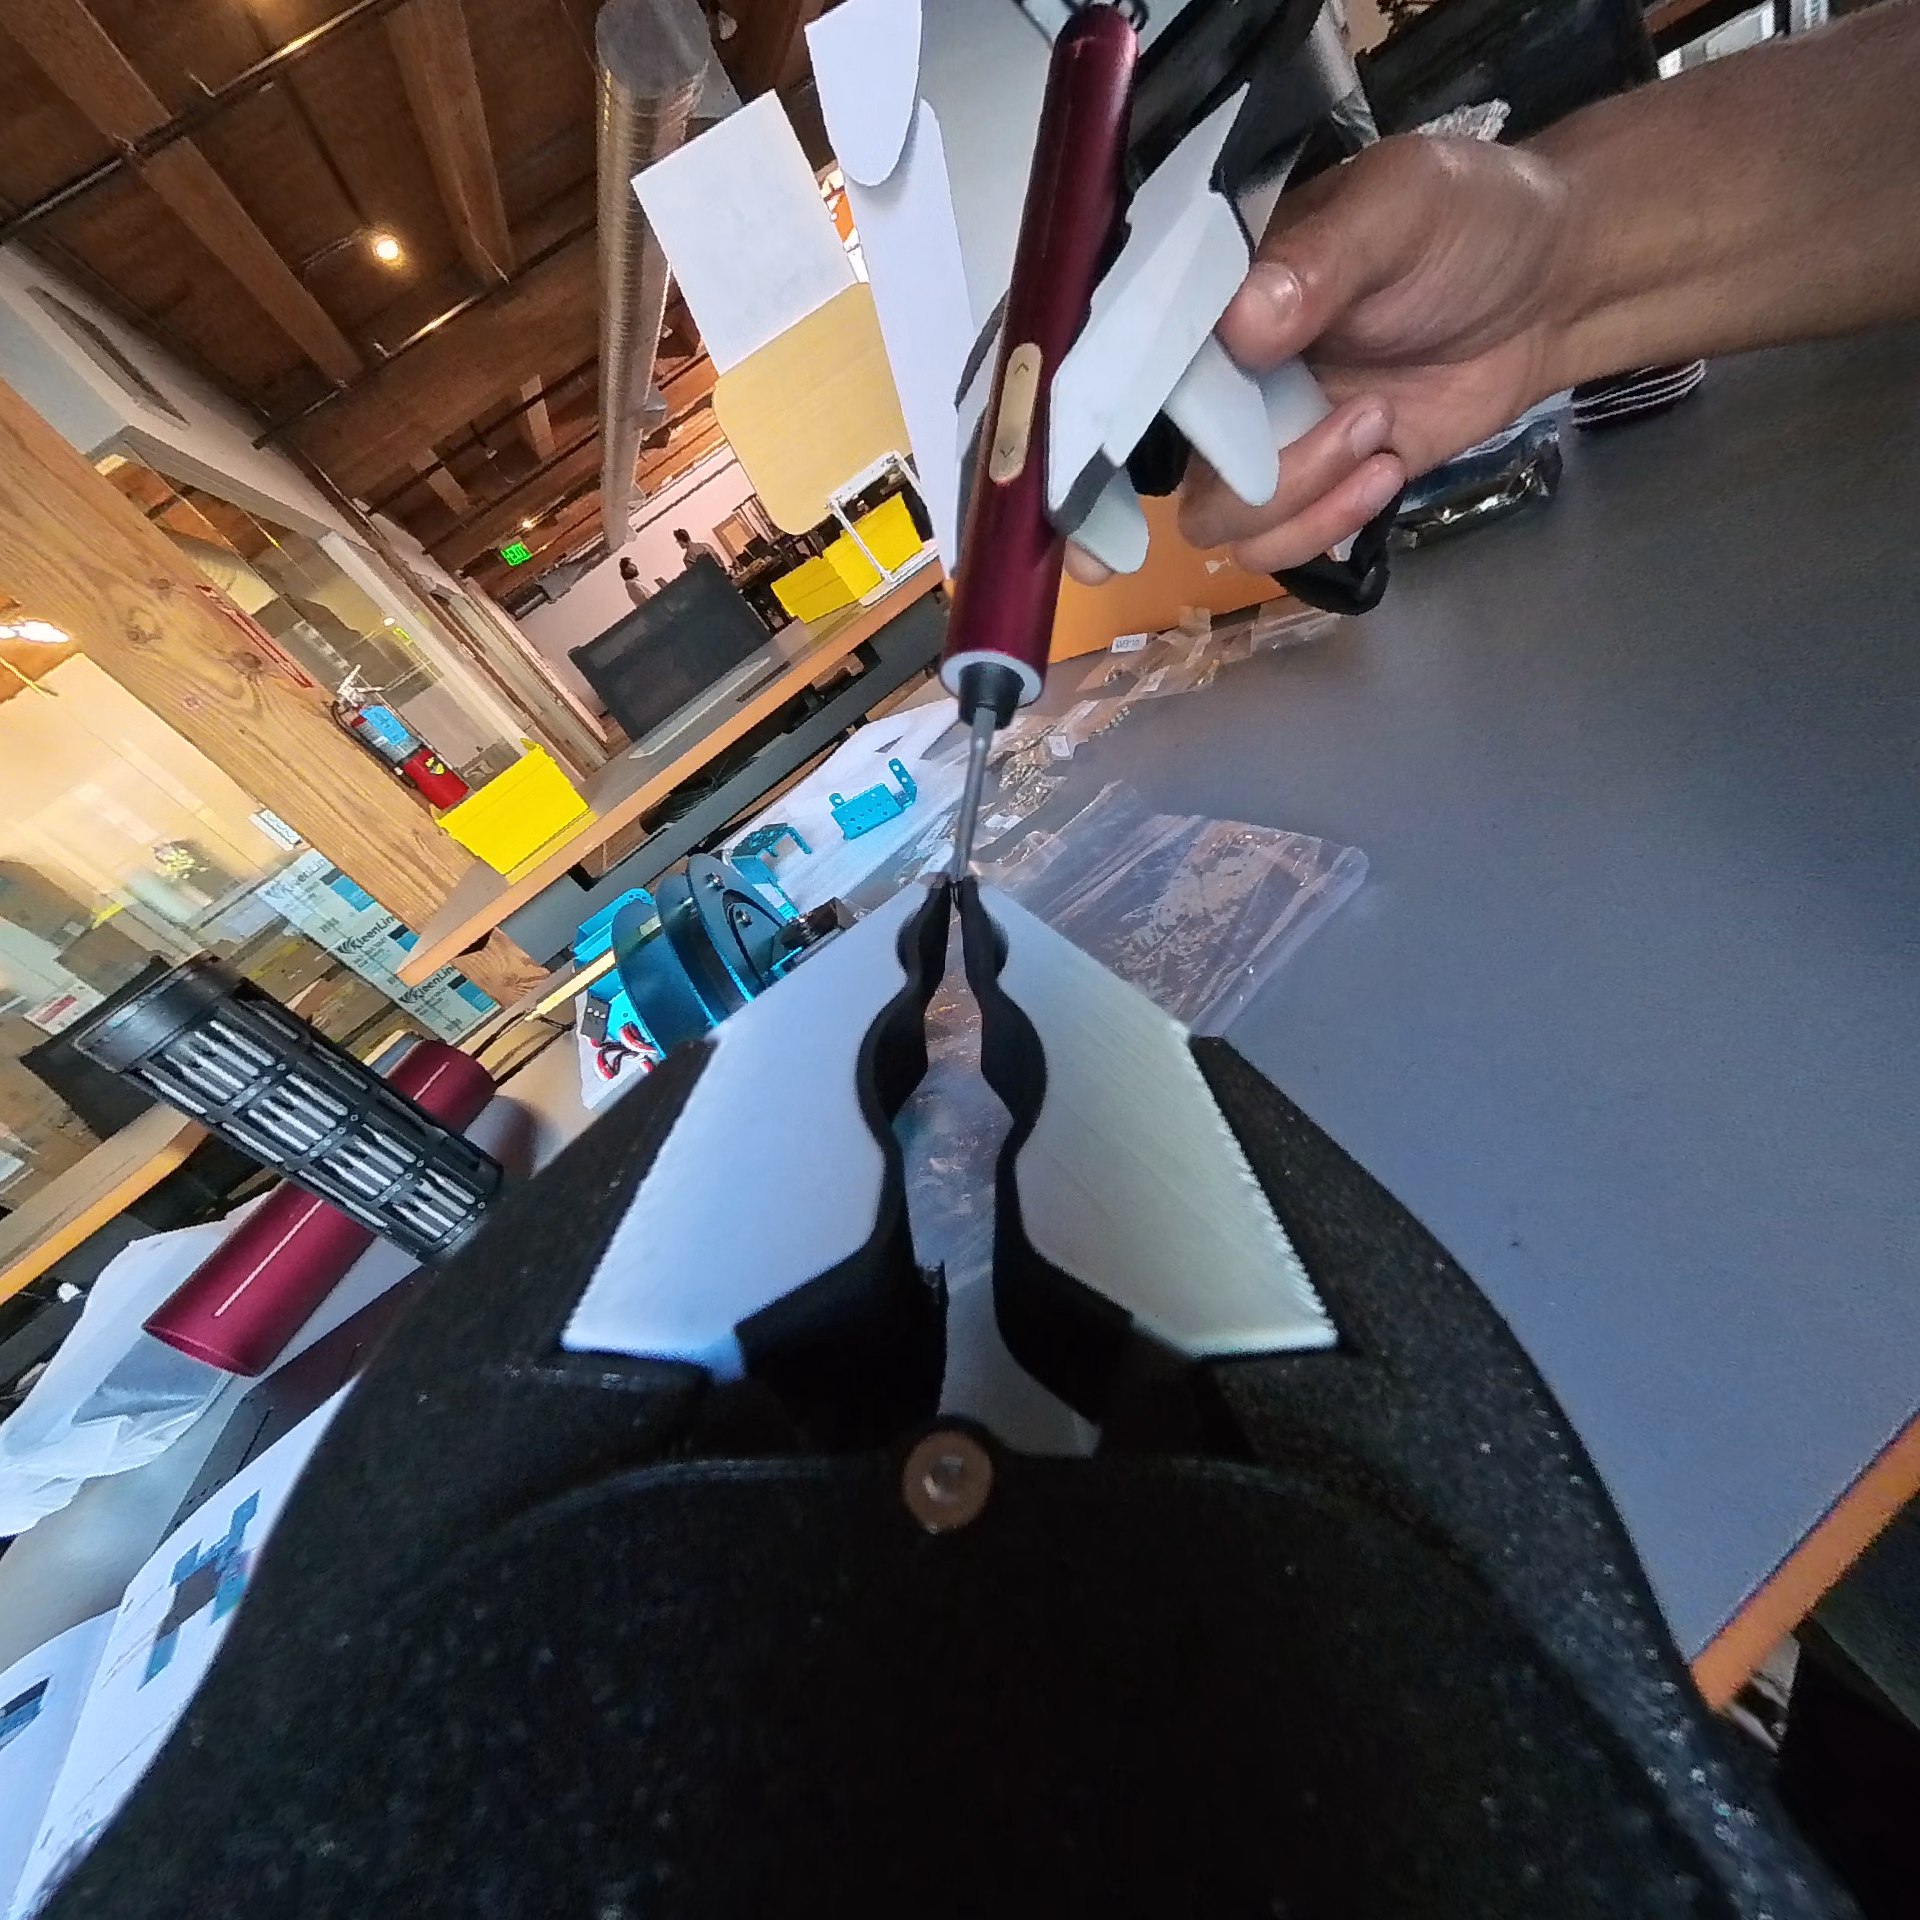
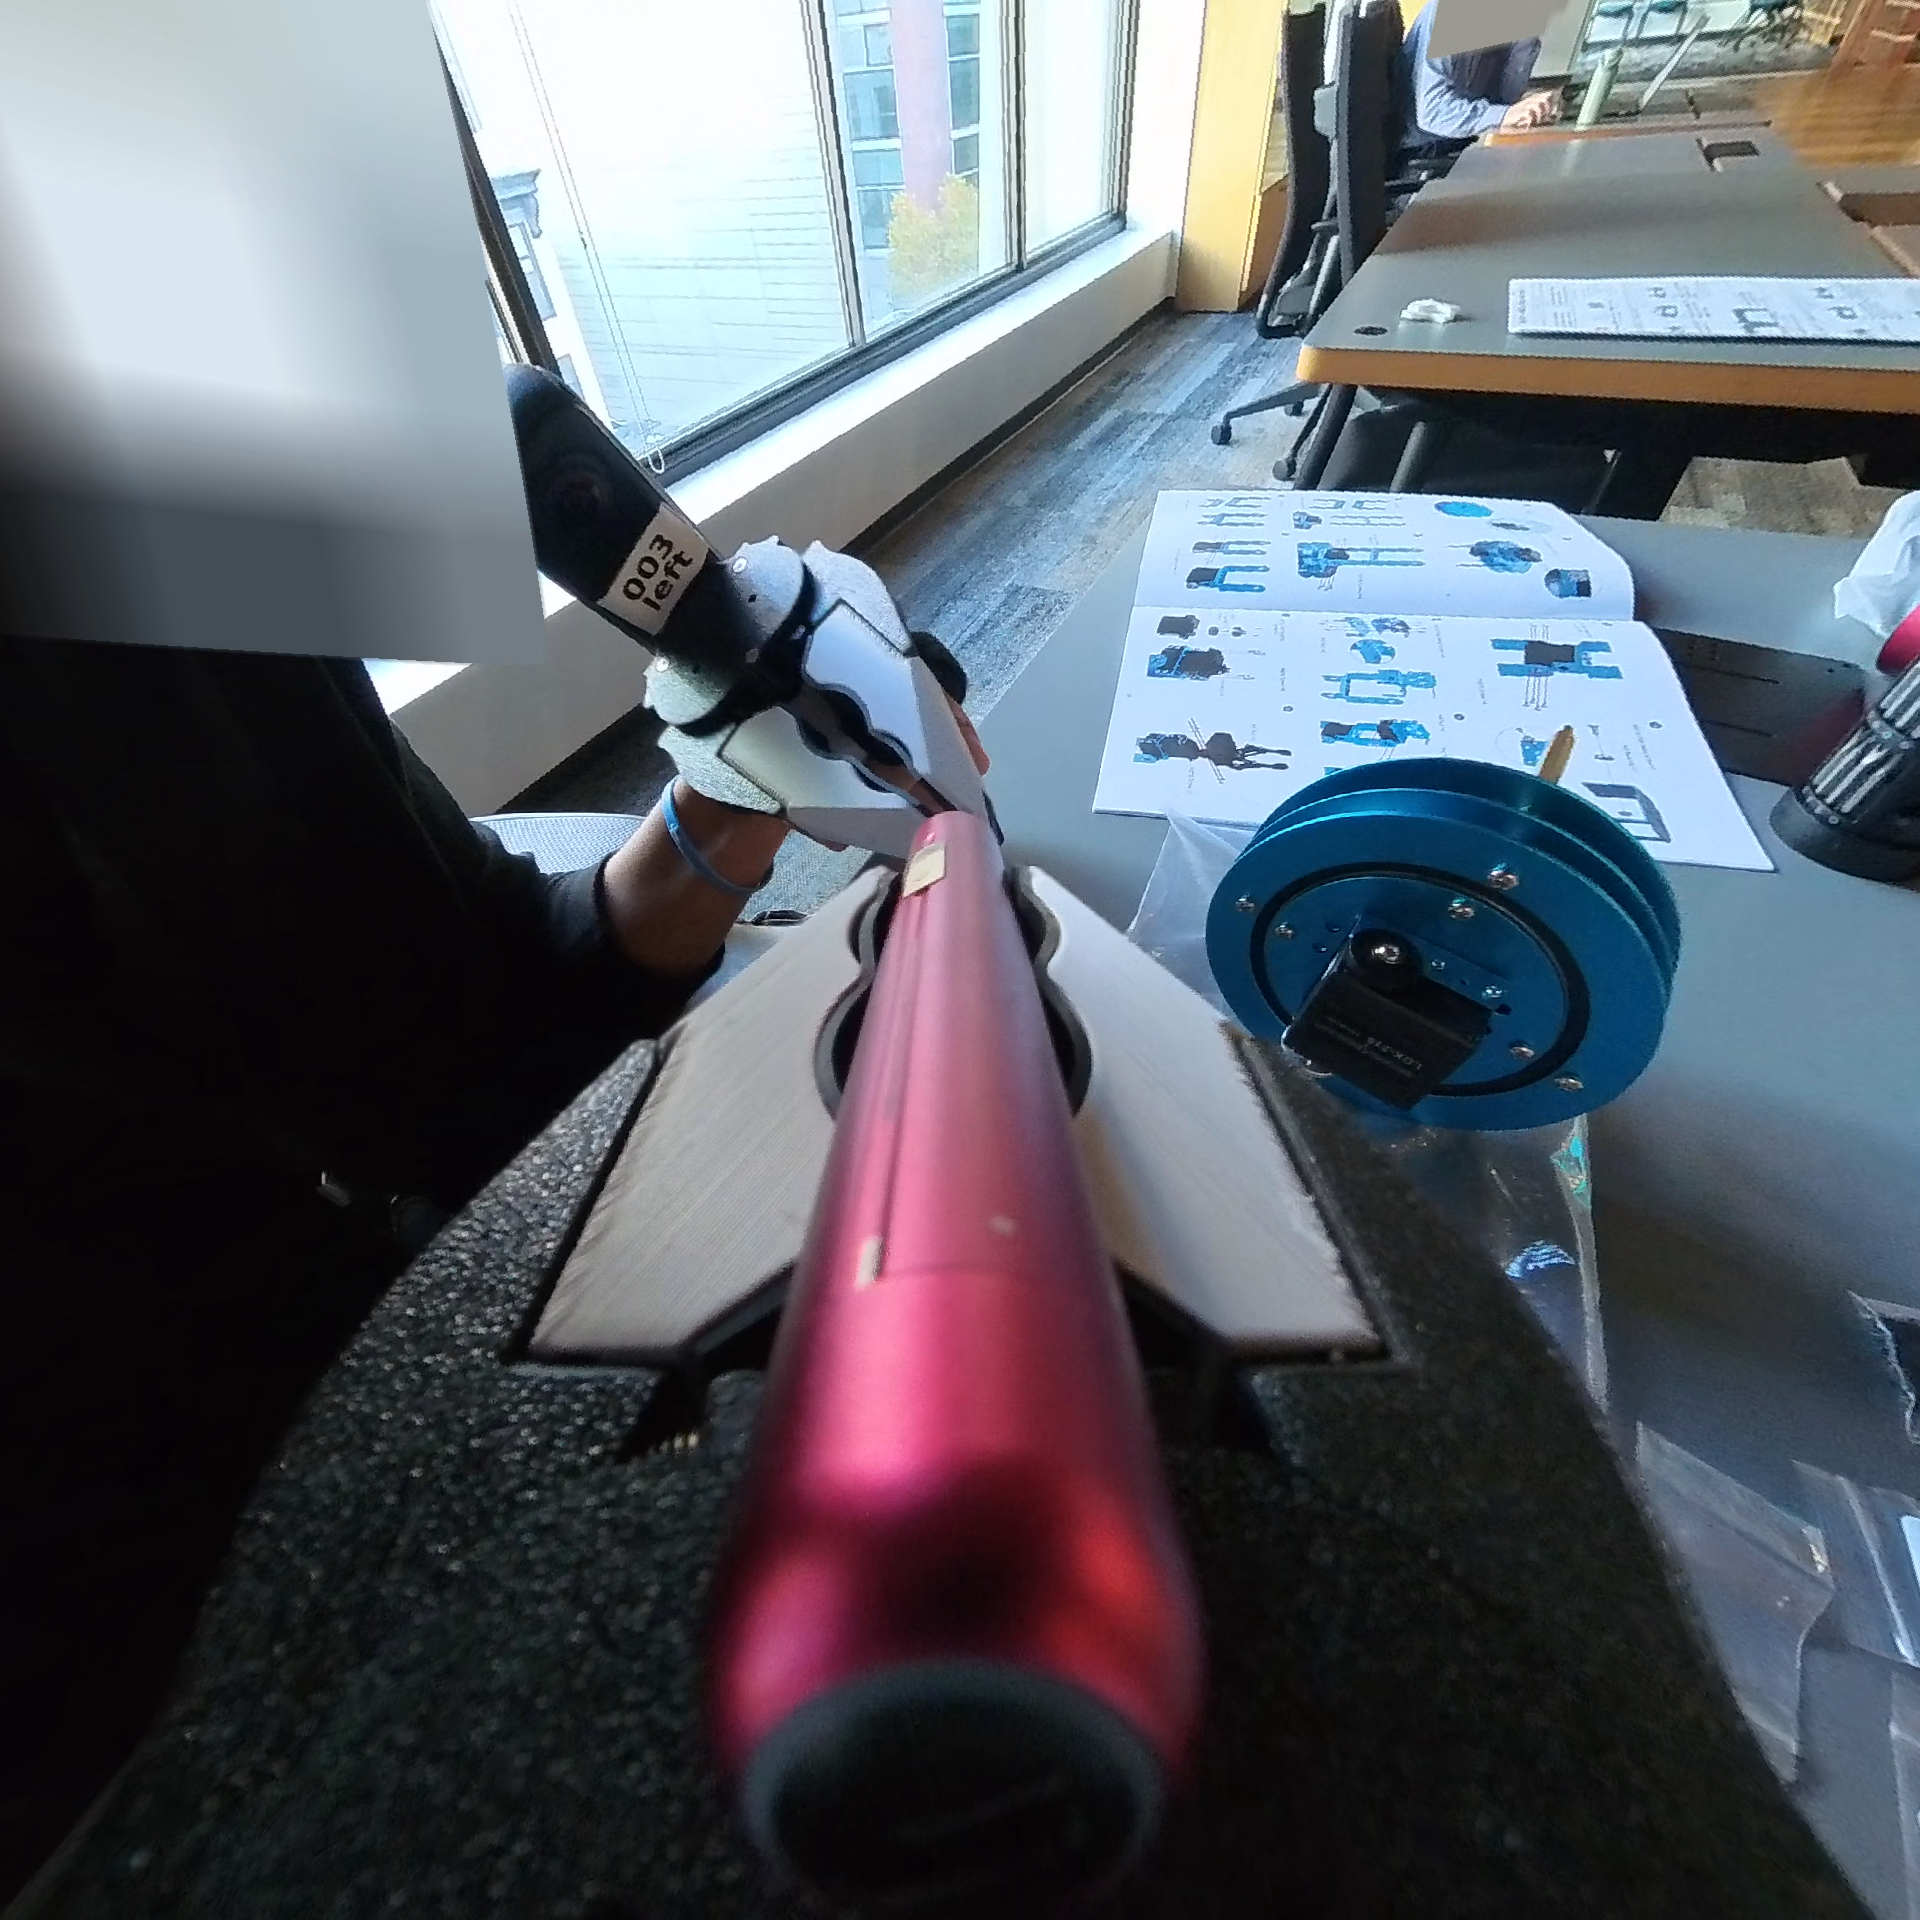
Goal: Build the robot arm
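Left wrist view: left gripper, jaws pinched on the bit tip of a maroon electric screwdriver; right gripper clamps its barrel. Blue turntable sits at three o'clock on the grey table.

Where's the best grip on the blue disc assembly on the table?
Probably the rim of the blue disc assembly, with a finger on each flat face, coming from above. It stands on edge on the grey table, so the top rim is free; the black servo crowds the front face.
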`<state>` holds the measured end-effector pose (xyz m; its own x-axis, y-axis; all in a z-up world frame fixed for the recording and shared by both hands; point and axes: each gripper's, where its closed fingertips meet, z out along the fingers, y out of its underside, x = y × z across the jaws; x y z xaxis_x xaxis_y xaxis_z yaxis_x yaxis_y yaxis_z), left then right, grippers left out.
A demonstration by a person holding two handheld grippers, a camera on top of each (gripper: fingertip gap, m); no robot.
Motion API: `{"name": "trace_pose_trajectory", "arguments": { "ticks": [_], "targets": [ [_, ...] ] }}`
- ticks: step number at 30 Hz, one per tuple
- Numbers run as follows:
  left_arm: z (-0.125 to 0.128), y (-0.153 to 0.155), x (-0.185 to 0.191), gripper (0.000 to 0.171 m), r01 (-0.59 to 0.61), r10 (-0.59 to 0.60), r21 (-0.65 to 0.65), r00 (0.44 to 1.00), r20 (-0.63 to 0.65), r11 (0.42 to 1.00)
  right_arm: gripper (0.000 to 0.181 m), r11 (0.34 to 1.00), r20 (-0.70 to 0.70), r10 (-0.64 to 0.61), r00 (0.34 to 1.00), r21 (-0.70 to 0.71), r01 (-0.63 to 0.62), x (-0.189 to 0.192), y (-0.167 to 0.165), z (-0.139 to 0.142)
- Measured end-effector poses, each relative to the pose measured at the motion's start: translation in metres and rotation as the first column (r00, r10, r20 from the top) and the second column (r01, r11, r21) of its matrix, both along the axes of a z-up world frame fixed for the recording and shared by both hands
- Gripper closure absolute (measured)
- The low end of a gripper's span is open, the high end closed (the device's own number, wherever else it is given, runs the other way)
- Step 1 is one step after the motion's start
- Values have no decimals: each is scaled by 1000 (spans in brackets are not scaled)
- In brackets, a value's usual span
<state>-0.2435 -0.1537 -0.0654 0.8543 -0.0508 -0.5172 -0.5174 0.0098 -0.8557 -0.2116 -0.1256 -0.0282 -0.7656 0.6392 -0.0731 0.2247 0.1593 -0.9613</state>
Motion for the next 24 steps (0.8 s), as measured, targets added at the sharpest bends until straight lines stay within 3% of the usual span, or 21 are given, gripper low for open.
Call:
{"name": "trace_pose_trajectory", "arguments": {
  "ticks": [16,24],
  "targets": [
    [-3,-1,1,170,-1,1,-20,1000,-15,1000,158,1000,-2,-4,1000,26,4,0,-1,-2],
    [-22,-1,9,171,41,-51,-167,997,-54,985,159,951,-107,83,991,306,-46,9,-8,-14]
  ]
}}
